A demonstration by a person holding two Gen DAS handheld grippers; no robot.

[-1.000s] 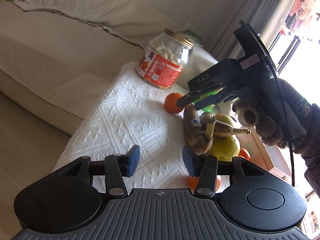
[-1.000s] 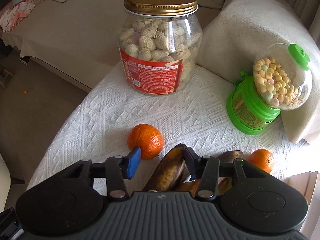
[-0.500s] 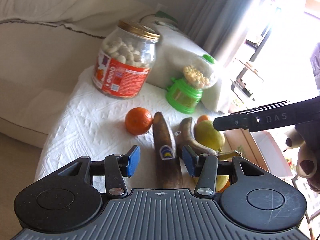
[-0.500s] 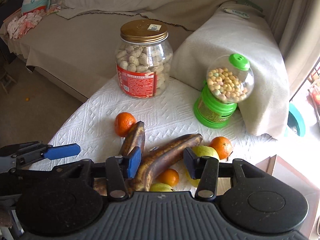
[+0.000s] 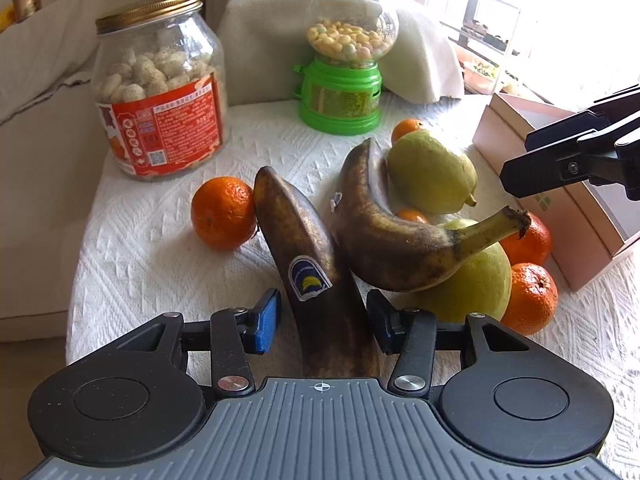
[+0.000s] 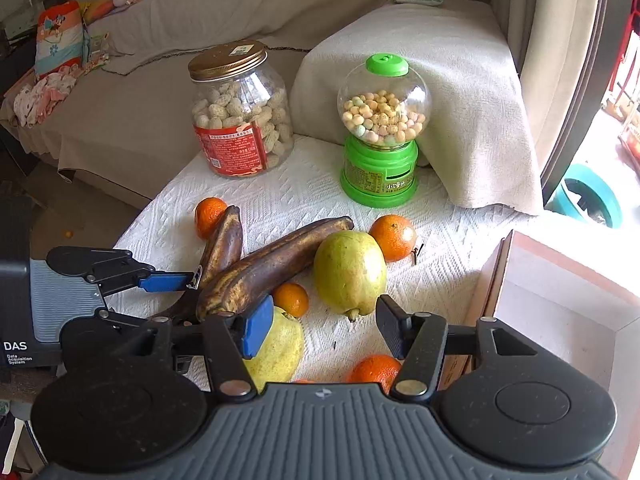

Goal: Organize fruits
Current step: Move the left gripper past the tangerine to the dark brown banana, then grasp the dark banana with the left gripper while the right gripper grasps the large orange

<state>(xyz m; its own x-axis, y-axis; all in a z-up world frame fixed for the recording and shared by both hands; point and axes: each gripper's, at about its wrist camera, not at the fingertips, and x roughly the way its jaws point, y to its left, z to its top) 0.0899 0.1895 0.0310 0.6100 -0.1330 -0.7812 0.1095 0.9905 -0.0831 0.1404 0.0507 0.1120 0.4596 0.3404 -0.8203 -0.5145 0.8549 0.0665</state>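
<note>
Grey device body at the left edge (image 6: 24,312): white print "DAS", with "Data Acquisition System" in smaller type beneath it.
Clear plastic jar with gold screw lid (image 5: 158,84): red wrap label with white Chinese print and a QR code; characters too small to read.
Green candy dispenser with clear globe (image 6: 380,128): yellow-green base label with Chinese characters; not legible.
Dark brown overripe banana (image 5: 308,264): blue sticker with a yellow banana emblem; wording not legible.
</note>
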